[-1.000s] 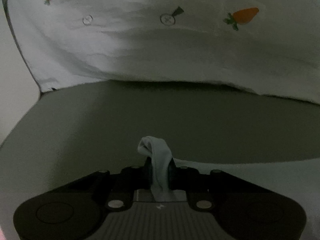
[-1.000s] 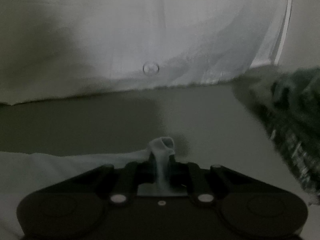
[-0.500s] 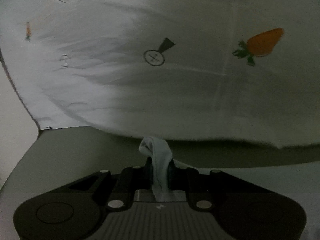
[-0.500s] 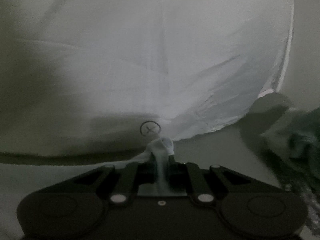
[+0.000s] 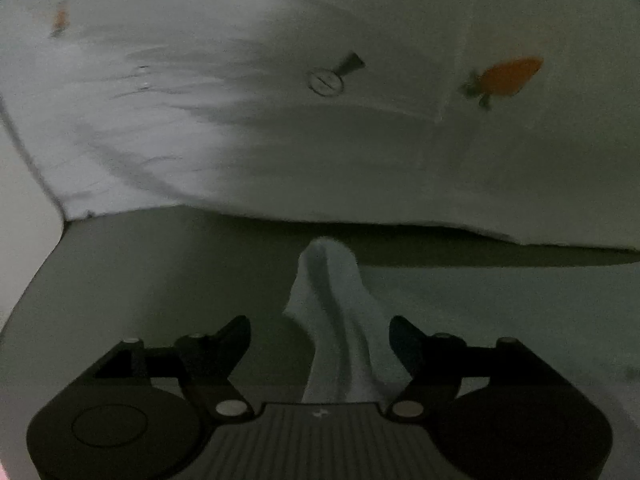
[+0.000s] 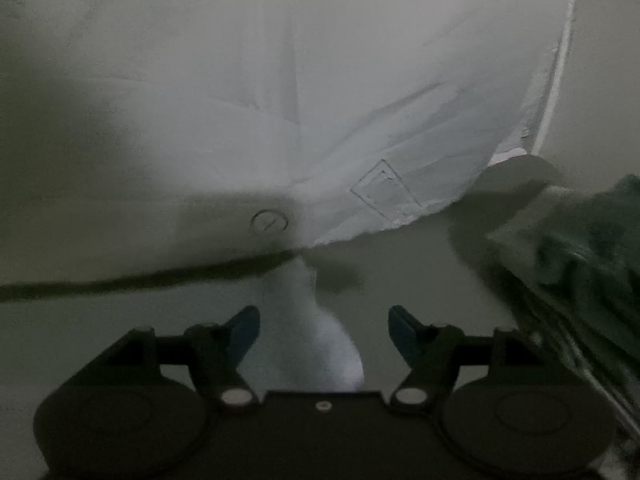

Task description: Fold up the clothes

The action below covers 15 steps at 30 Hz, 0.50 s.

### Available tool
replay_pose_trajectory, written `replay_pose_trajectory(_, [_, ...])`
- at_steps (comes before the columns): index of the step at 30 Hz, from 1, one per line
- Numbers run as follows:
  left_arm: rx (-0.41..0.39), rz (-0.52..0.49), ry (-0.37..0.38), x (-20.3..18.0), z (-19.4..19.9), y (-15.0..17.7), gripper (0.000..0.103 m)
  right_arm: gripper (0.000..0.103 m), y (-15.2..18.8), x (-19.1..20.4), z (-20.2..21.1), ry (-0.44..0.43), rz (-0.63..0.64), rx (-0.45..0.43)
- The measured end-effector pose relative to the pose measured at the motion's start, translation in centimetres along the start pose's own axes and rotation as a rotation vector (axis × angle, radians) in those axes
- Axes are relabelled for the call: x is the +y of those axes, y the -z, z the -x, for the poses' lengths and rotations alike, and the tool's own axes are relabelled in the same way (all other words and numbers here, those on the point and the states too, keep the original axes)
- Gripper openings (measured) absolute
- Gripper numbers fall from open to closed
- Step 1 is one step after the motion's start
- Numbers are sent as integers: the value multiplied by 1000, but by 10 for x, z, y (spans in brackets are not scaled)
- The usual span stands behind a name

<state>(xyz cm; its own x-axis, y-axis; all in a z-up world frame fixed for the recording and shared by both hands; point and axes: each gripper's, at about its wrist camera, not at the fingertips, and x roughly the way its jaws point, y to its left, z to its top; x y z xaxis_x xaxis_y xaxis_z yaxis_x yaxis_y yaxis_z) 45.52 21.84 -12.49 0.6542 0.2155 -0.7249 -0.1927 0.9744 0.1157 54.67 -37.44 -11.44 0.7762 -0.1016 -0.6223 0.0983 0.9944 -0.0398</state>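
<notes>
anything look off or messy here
Mostly tidy. A peak of white cloth stands bunched between the opening left tool, untouched by its pads. A dark green garment lies crumpled at the right.

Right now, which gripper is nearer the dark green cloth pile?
Right. The dark green cloth pile lies just beside the right gripper, on its right; the left gripper view shows only the white garment.
</notes>
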Motion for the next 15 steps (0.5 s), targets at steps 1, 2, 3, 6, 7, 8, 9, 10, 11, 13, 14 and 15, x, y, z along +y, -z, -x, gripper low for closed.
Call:
replay_pose_trajectory(1, [-7,7,10,3,17,12,79,72,9,-1,18,5,11,-5])
replay_pose_trajectory(2, [-13,-1,18,3,31,23,79,72,20,-1,35,11,27,-10])
replay_pose_trajectory(3, [-18,-11,26,3,45,36,79,72,35,-1,53,15,45,-6])
replay_pose_trajectory(6, [-13,-54,57,-2,81,81,84,72,85,0,89,16,58,51])
replay_pose_trajectory(7, [-3,-68,68,-3,91,96,84,72,103,-2,98,15,40,82])
replay_pose_trajectory(8, [10,-79,75,-4,98,111,84,72,120,-5,110,15,17,116])
replay_pose_trajectory(9, [25,-88,79,-4,103,126,84,72,138,-8,121,19,-10,145])
replay_pose_trajectory(10, [37,-89,82,-2,108,140,84,72,153,-12,130,27,-32,164])
replay_pose_trajectory(11, [48,-84,89,1,113,152,84,72,168,-15,139,36,-55,184])
replay_pose_trajectory(13, [75,-44,112,8,126,173,84,73,192,-26,163,38,-131,180])
replay_pose_trajectory(14, [92,-15,138,12,131,181,84,73,199,-29,175,30,-143,173])
replay_pose_trajectory(15, [111,8,173,16,138,190,84,73,205,-28,183,28,-128,171])
